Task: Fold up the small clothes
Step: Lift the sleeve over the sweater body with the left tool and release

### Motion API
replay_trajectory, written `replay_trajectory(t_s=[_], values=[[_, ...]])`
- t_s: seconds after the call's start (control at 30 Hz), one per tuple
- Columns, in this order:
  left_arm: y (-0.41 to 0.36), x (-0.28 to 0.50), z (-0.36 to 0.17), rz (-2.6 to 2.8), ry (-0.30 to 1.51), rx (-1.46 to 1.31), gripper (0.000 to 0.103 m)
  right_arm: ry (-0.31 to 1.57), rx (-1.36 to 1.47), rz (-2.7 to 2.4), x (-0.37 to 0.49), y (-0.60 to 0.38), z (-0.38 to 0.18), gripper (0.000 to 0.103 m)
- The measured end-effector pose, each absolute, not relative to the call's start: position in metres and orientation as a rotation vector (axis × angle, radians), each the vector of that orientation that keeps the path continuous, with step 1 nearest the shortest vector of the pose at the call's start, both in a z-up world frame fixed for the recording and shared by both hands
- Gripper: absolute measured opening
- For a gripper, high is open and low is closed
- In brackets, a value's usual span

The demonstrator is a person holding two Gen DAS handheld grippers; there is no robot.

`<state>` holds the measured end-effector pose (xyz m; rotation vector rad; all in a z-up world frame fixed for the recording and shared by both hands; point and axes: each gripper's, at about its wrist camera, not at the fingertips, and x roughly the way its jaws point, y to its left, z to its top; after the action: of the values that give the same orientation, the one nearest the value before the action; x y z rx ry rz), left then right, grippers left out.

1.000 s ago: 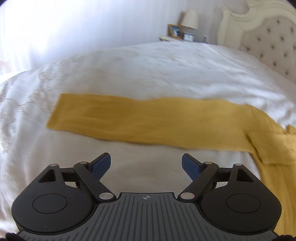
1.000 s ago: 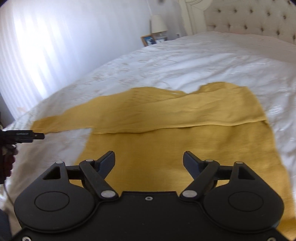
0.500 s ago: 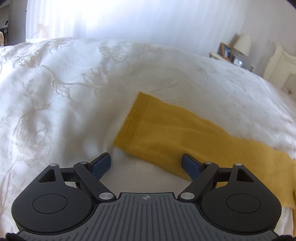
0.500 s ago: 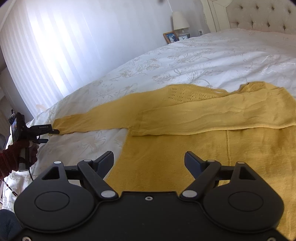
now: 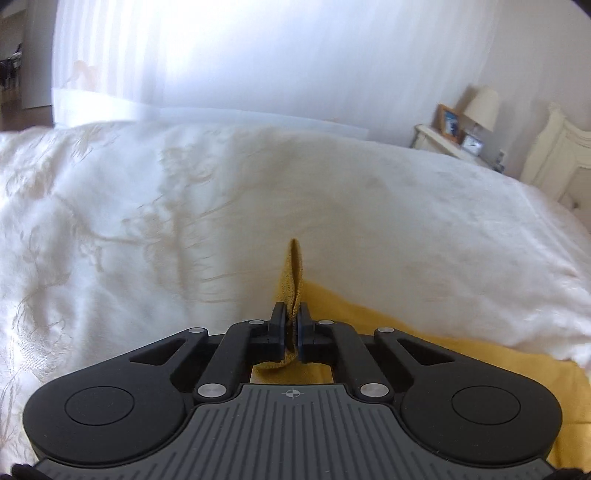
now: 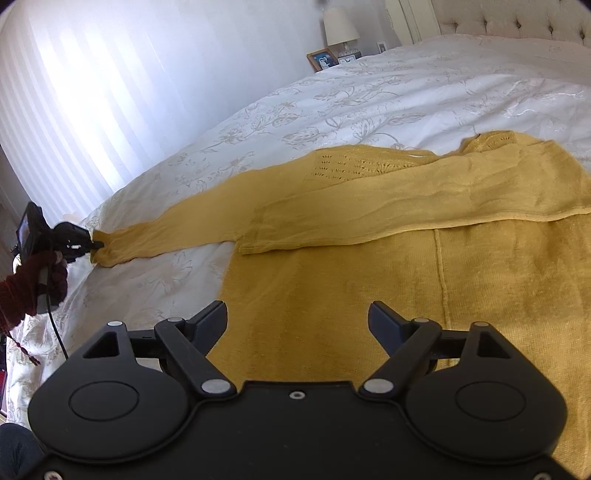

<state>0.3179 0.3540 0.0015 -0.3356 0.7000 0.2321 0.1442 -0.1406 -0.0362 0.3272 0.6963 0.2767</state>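
A mustard sweater (image 6: 461, 288) lies flat on a white bed (image 6: 388, 96). One sleeve (image 6: 424, 206) is folded across the chest; the other sleeve (image 6: 177, 232) stretches straight out from the body toward the curtained window. The left claw (image 5: 291, 328) is clamped on that sleeve's cuff (image 5: 293, 273), at the far end of its long axis. The right claw (image 6: 297, 325) hovers wide over the sweater's lower body, gripping nothing. Folding this sleeve inward falls to the left claw, back along the sleeve toward the body.

Bedspread (image 6: 369, 99): open beyond the yellow sweater (image 6: 406, 266) toward the headboard (image 6: 517, 18). Sweater's left sleeve lies stretched across the near-left approach. Nightstand (image 6: 332, 59) clutter well apart.
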Motion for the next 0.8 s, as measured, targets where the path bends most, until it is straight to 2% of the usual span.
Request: replay_trajectory(t_s=[0.2,0.37,0.53,0.8], values=[[0.277,0.308,0.062,0.041,0.662,-0.339,0.005,0.686,0.346,0.271,0.129,-0.157,-0.036,0.085],[0.181,0.313,0.091,-0.143,0.649,-0.345,0.005,0.674,0.366,0.253,0.11,-0.177,-0.037,0.085],[0.088,0.326,0.085,-0.283,0.68,-0.384,0.005,0.655,0.4,0.219,0.091,-0.2,-0.036,0.085],[-0.022,0.353,0.027,-0.398,0.791,-0.401,0.006,0.622,0.427,0.171,0.078,-0.232,-0.034,0.085]])
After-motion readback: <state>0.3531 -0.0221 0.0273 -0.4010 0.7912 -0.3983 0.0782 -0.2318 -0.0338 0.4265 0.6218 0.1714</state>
